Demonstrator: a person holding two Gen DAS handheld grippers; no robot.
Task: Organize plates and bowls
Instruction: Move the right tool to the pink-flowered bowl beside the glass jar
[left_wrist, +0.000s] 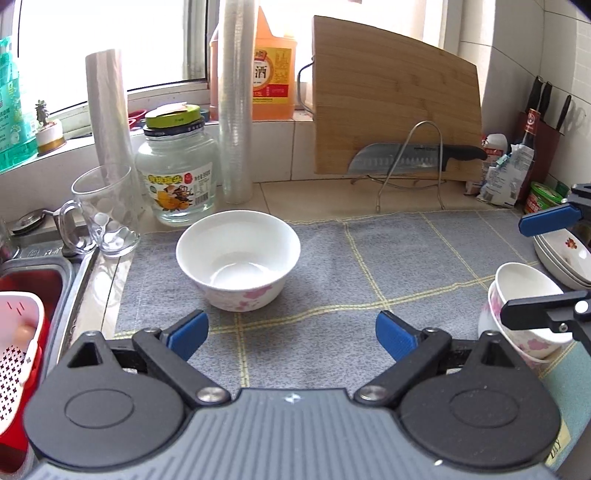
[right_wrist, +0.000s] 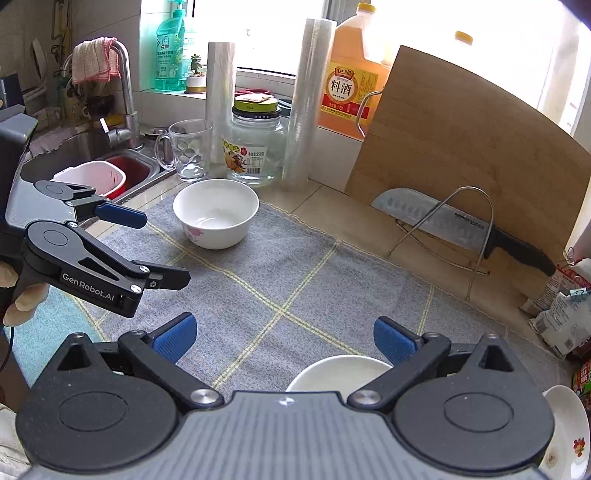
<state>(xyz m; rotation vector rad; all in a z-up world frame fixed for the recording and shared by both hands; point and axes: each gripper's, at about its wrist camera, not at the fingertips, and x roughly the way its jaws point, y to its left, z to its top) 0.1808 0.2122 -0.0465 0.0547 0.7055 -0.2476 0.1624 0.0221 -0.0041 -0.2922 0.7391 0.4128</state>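
Observation:
A white bowl with pink flowers (left_wrist: 238, 258) stands upright on the grey checked mat (left_wrist: 369, 258), just ahead of my open, empty left gripper (left_wrist: 291, 334). It also shows in the right wrist view (right_wrist: 216, 212), with the left gripper (right_wrist: 155, 247) open to its left. My right gripper (right_wrist: 284, 338) is open and empty; a white bowl's rim (right_wrist: 338, 371) lies just under it. In the left wrist view the right gripper (left_wrist: 535, 266) is above two stacked flowered bowls (left_wrist: 524, 314), with stacked plates (left_wrist: 565, 258) behind. A plate (right_wrist: 565, 435) sits at the lower right.
A glass mug (left_wrist: 105, 210), a jar (left_wrist: 177, 173), two film rolls (left_wrist: 236, 103) and an oil jug (left_wrist: 273, 70) stand behind the bowl. A cutting board (left_wrist: 395, 99) and cleaver (left_wrist: 406, 157) lean on a wire rack. The sink (left_wrist: 33, 280) is on the left.

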